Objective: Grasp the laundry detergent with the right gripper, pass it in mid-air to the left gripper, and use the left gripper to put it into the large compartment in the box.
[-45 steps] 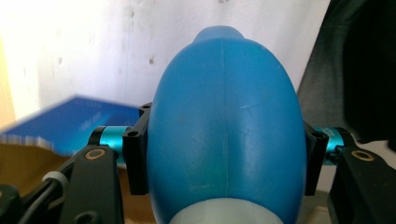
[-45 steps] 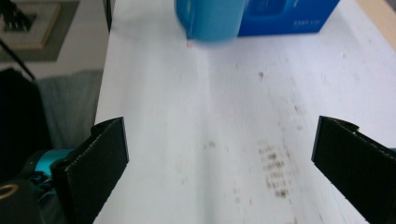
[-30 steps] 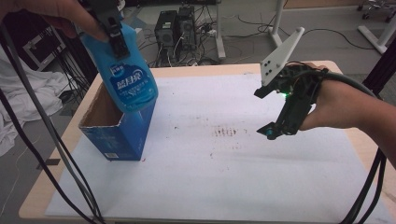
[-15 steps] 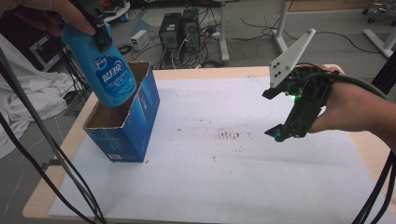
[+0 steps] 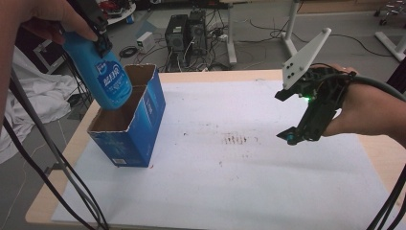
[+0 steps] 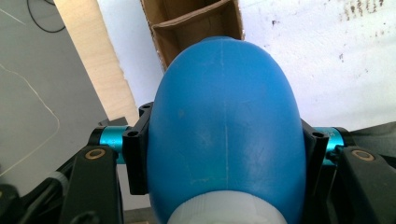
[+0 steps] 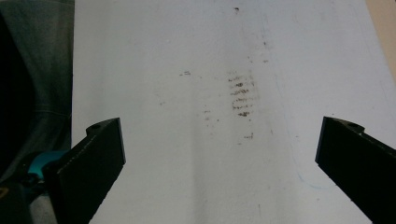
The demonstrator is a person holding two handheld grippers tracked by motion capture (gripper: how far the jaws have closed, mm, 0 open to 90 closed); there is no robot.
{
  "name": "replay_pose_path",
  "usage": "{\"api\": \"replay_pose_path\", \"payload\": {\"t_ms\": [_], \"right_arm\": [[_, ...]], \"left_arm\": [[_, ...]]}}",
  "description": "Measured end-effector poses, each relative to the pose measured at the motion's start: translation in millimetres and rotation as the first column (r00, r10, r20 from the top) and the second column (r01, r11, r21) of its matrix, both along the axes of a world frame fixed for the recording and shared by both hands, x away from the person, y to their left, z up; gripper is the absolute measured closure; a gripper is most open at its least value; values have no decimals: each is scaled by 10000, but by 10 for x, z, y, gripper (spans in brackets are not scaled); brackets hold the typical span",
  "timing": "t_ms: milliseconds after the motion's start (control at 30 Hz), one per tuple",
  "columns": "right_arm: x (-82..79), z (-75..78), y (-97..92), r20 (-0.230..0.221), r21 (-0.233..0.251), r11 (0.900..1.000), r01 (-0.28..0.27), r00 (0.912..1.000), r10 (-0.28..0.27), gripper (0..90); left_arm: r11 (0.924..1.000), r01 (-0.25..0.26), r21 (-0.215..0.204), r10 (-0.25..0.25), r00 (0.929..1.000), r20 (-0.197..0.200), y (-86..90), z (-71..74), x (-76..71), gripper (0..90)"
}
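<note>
**Blue bottle hanging over the open box**

The left gripper [image 5: 98, 28] is clamping a blue bottle [image 5: 103, 76] near its neck, its jaws pressing on both sides of the body, as the left gripper view shows plainly. The bottle is hanging bottom-down and tilting a little, its base sitting just above the open top of the box [image 5: 131, 127], over the box's far-left corner in the high view.

The bottle is carrying a label with a white badge and white lettering on blue; the characters are too small and blurred to read, though they may be Chinese. In the left gripper view the bottle [image 6: 224, 126] is showing as smooth, rounded, glossy blue plastic with a faint seam running down its middle and a white cap or collar at the bottom edge of the picture. Beyond it the box [image 6: 196, 28] is showing a brown cardboard inside (with a divider across it).

The box is blue outside, printed with pale writing that cannot be made out, and standing upright on the white sheet [image 5: 249, 182] near the table's left edge.

The right gripper [image 5: 299, 120] is hovering well apart to the right, jaws spread wide and gripping nothing, above a patch of dark smudges [image 7: 240, 95].
</note>
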State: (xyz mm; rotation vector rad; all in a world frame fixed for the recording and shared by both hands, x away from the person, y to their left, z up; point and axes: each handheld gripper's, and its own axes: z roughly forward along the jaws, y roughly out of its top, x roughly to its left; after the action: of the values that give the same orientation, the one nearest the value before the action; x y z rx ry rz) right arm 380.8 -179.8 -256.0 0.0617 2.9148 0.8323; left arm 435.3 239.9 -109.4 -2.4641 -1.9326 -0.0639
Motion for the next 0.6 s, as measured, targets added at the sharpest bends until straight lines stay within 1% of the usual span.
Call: {"api": "replay_pose_path", "payload": {"t_ms": [133,200,333,500,567,600], "right_arm": [[-5,4,-13,14,-65,10000,48,10000,-48,6],[-5,8,-14,13,-57,10000,41,10000,-41,6],[-2,7,-9,10,-103,9999,10,10000,-10,5],[-8,3,2,59,-71,10000,33,10000,-33,6],[-9,4,-4,49,-81,10000,56,10000,-56,6],[-6,4,-9,63,-70,10000,40,10000,-40,6]], "left_arm": [[10000,-48,81,49,9999,-140,26,-88,12,382],[10000,-59,65,60,9999,-140,31,-144,15,382],[9998,-87,-175,82,9995,-305,49,-259,26,382],[9999,27,-158,-34,9989,-468,64,-418,45,382],[9997,33,-247,-46,9986,-526,73,-492,53,382],[9995,127,-301,-145,9982,-582,81,-529,60,382]]}}
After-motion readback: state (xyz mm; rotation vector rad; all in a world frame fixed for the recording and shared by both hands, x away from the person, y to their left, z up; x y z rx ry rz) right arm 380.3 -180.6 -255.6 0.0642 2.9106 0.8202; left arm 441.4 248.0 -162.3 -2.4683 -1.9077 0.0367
